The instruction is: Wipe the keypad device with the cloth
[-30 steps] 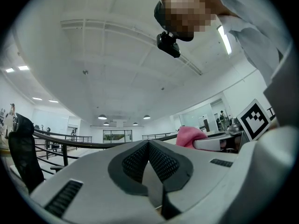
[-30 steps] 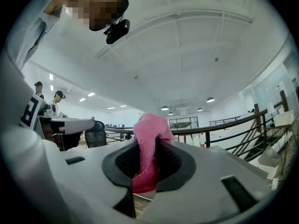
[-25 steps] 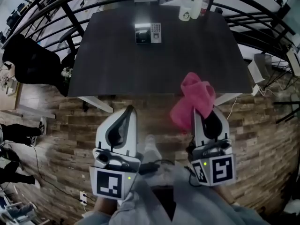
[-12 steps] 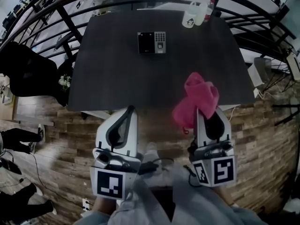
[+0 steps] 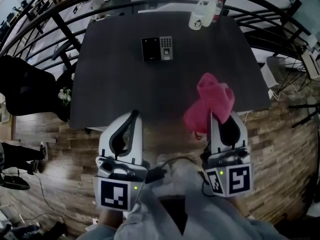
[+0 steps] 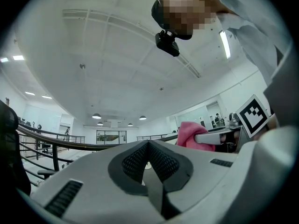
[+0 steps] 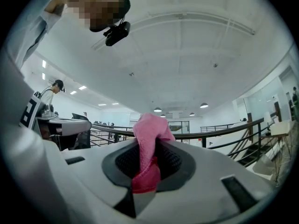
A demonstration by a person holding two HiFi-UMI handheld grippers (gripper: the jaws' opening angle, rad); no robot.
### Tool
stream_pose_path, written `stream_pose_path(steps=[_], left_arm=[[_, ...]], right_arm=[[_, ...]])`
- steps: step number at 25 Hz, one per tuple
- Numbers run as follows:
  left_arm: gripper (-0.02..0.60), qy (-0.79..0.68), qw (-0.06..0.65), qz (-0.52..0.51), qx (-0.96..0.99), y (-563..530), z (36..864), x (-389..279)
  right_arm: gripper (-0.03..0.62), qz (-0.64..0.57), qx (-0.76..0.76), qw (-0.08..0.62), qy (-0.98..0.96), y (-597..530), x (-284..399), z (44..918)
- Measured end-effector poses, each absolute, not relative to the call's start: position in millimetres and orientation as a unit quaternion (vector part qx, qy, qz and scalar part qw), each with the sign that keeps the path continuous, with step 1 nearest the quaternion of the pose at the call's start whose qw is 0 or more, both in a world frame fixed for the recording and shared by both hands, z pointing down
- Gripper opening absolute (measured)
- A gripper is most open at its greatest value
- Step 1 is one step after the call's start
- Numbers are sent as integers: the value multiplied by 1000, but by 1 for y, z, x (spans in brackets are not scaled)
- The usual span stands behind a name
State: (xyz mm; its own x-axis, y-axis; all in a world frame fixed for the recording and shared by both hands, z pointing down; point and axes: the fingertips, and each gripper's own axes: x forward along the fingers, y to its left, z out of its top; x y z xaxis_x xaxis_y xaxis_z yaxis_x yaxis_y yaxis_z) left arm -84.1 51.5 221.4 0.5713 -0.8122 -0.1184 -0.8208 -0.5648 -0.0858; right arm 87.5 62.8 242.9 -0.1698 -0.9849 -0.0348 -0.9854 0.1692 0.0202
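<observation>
Dark rectangular tabletop (image 5: 125, 84) carries the black-and-grey keypad device (image 5: 157, 48) at eleven o'clock from the right gripper (image 5: 220, 118) (pinching the crumpled pink cloth (image 5: 210, 101)); left gripper (image 5: 133, 115), pressed together and empty, sits nearer.

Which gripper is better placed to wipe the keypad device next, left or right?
Right, probably. The right gripper is shut on the pink cloth; the left gripper is shut and empty. The keypad device lies farther up the table, touched by neither.
</observation>
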Motion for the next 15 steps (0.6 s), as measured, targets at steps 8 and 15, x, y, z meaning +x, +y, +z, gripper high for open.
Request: stream_pose_path(steps=[8,15], left_arm=[[5,459,66,36,-886,48,222,-83],[5,470,66,30,-880,37,223,-81]], right_arm=[[71,19,-656,0,755,65,98,246],[71,18,-646,2,763,45,99,247]])
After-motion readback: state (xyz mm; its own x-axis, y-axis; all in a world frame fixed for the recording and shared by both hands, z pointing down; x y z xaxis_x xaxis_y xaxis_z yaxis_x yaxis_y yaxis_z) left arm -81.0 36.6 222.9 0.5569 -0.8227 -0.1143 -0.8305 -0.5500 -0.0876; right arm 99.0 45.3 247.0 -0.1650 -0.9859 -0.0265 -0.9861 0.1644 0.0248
